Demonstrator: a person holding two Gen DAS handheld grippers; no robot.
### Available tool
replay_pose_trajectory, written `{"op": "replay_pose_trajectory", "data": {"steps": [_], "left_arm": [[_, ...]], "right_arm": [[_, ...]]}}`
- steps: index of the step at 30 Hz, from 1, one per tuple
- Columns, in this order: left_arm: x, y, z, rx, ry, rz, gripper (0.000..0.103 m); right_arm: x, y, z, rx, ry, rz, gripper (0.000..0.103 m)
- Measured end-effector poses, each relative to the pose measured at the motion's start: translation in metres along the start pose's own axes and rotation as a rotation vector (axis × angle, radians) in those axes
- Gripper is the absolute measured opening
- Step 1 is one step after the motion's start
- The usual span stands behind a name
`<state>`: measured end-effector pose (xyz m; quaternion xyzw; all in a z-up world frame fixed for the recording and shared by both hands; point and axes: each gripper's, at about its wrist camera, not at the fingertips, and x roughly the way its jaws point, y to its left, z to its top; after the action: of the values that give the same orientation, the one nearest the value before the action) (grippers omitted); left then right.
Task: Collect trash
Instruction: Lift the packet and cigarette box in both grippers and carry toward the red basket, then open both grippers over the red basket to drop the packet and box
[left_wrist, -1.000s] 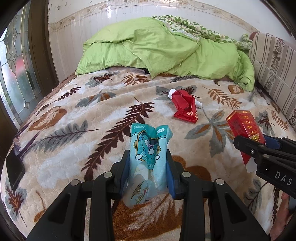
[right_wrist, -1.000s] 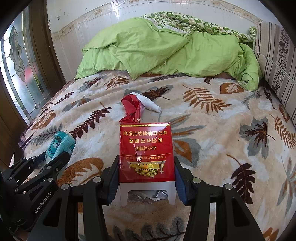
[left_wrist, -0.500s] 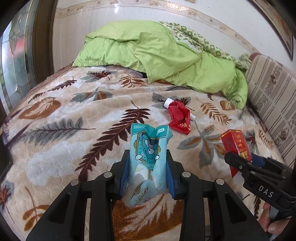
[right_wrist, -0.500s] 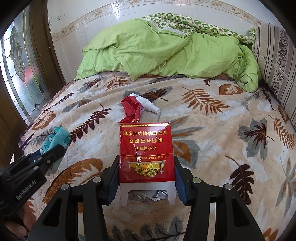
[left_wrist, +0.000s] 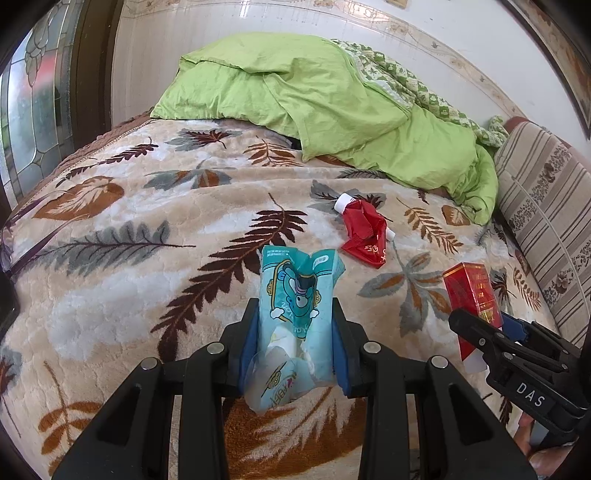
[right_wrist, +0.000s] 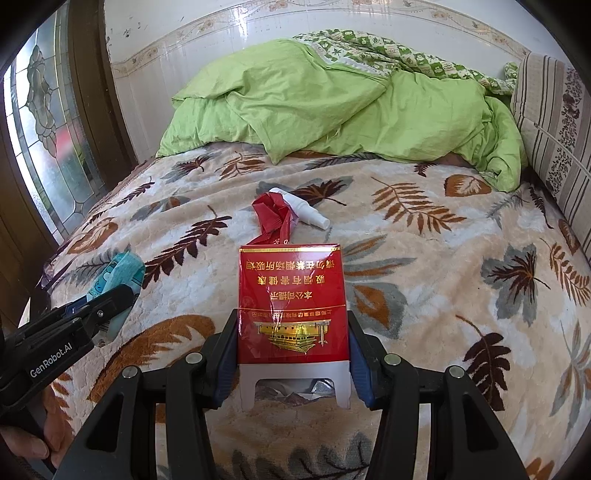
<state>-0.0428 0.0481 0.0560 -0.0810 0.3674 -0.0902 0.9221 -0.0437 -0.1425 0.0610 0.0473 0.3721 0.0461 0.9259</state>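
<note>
Mid-collection: left gripper (left_wrist: 295, 354) pinching crumpled teal plastic wrapper (left_wrist: 297, 314), right gripper (right_wrist: 293, 354) clamping red cardboard cigarette pack (right_wrist: 291, 299); next, likely binning both, crumpled red wrapper (right_wrist: 275, 218) frame-centre awaiting.

1. The left wrist camera sits just behind the left tool (left_wrist: 293, 339), looking forward and down across the bed (left_wrist: 122, 229) towards the green duvet (left_wrist: 314, 99).
2. The right wrist camera sits behind the right tool (right_wrist: 293, 350), facing likewise.
3. Both share the bed, the red wrapper (left_wrist: 364, 232) (right_wrist: 273, 214) and each other's tool.
</note>
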Motion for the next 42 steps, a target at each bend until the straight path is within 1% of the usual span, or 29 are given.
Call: {"op": "replay_pose_trajectory", "data": {"steps": [7,11,14,18,21,24,27,32,34,38,42], "left_arm": [[-0.002,-0.011,0.000,0.030,-0.011,-0.014,0.033],[-0.011,-0.019,-0.003,0.056,-0.030,-0.025,0.033],[-0.020,-0.030,-0.010,0.081,-0.032,-0.045,0.033],[-0.036,-0.050,-0.025,0.140,-0.031,-0.064,0.033],[-0.053,-0.069,-0.039,0.178,-0.021,-0.099,0.033],[-0.068,-0.091,-0.050,0.239,-0.025,-0.105,0.033],[-0.082,-0.116,-0.060,0.297,-0.024,-0.134,0.033],[-0.103,-0.155,-0.076,0.390,-0.017,-0.178,0.033],[-0.112,-0.171,-0.082,0.436,-0.026,-0.190,0.033],[-0.125,-0.197,-0.092,0.497,-0.034,-0.226,0.034],[-0.134,-0.216,-0.099,0.552,-0.047,-0.245,0.034]], "right_arm": [[-0.004,0.001,0.001,0.012,-0.012,0.009,0.055],[-0.018,-0.008,0.001,0.083,-0.029,0.028,0.055],[-0.034,-0.012,-0.003,0.112,-0.049,0.031,0.055],[-0.060,-0.020,-0.025,0.163,-0.054,0.034,0.055],[-0.087,-0.030,-0.039,0.191,-0.070,0.038,0.055],[-0.117,-0.045,-0.049,0.201,-0.103,0.007,0.055],[-0.147,-0.060,-0.061,0.215,-0.125,-0.011,0.055],[-0.187,-0.080,-0.082,0.238,-0.135,-0.036,0.055],[-0.200,-0.088,-0.092,0.252,-0.135,-0.045,0.055],[-0.220,-0.104,-0.111,0.277,-0.135,-0.080,0.055],[-0.237,-0.129,-0.128,0.338,-0.136,-0.116,0.055]]}}
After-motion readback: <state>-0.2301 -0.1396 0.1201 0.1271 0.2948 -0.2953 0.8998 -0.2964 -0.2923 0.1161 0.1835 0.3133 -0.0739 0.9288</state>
